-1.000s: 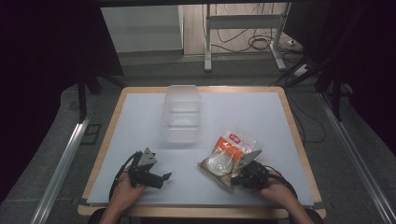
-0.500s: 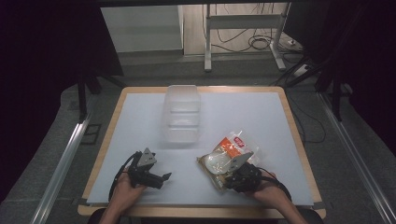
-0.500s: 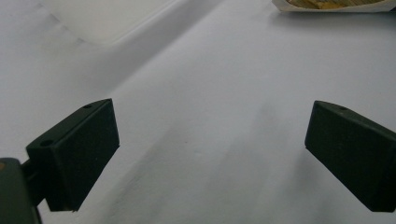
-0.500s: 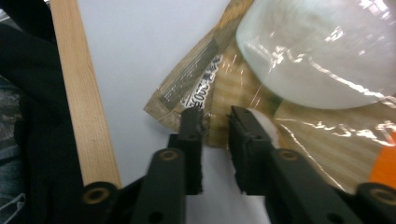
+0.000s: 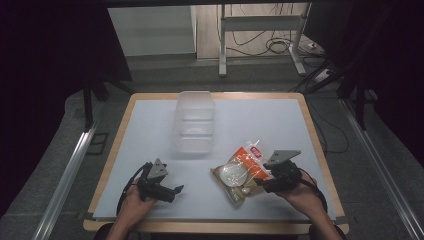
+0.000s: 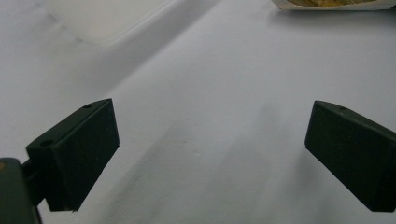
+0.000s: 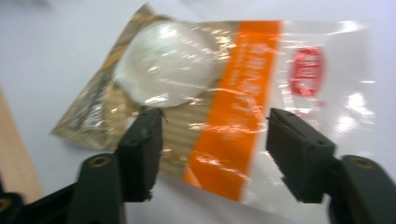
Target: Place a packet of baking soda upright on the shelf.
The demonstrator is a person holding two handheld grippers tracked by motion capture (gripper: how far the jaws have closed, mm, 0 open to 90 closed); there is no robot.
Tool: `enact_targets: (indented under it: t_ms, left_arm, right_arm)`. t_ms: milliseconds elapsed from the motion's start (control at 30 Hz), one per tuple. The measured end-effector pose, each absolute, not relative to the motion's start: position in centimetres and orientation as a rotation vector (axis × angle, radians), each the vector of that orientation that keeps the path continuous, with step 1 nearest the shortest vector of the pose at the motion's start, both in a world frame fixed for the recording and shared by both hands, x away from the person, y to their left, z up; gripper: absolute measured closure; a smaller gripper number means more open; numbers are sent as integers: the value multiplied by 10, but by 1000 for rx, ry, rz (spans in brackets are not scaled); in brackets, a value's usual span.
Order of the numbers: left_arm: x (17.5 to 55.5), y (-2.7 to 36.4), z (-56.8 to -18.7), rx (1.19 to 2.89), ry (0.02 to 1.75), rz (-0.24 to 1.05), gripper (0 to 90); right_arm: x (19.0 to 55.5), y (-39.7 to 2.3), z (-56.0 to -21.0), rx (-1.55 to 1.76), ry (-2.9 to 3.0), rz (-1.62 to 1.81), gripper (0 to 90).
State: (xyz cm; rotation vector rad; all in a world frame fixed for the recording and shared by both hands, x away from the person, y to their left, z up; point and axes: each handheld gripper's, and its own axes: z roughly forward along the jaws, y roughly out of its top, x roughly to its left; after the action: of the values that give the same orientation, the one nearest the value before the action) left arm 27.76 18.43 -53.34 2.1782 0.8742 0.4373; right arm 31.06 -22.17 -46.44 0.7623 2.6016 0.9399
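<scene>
the crinkly clear plastic packet with an orange band, a red label and a round white item inside (image 5: 242, 168) lies flat on the pale grey tabletop (image 5: 150, 130), at its near right part. the right gripper (image 5: 265, 186) sits at the packet's near right edge. in the right gripper view its black fingers (image 7: 141, 140) stand apart over the packet (image 7: 219, 107), having just been opening, and the pads press on nothing (the packet shows in the gap, under them rather than pinched).

the left gripper (image 5: 176, 190) rests near the front left of the tabletop, well apart from the packet. in the left gripper view its fingers (image 6: 77, 149) are spread wide with bare tabletop between them.

a clear plastic lidded container (image 5: 194, 121) stands toward the far middle of the tabletop, away from both grippers.
</scene>
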Motion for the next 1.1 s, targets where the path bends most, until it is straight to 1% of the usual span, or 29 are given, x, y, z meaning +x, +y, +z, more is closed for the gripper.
enact_targets:
  t_ms: [67, 167, 400, 500, 833, 1100]
  left_arm:
    - [278, 184, -534, 2180, 874, 438, 30]
    - [278, 184, -533, 2185, 868, 440, 30]
    - [277, 183, -534, 2192, 863, 443, 30]
    - [277, 182, -534, 2196, 861, 446, 30]
    - [277, 181, -534, 2206, 855, 454, 29]
    - [277, 180, -534, 2208, 853, 454, 29]
  right_arm:
    - [314, -227, -463, 791, 2561, 945, 264]
    - [320, -235, -463, 811, 2521, 935, 191]
    - [339, -249, -467, 863, 2501, 942, 79]
    - [346, -250, -470, 844, 2518, 923, 55]
    - [374, -248, -489, 892, 2611, 998, 46]
    - [386, -239, -501, 958, 2705, 1038, 92]
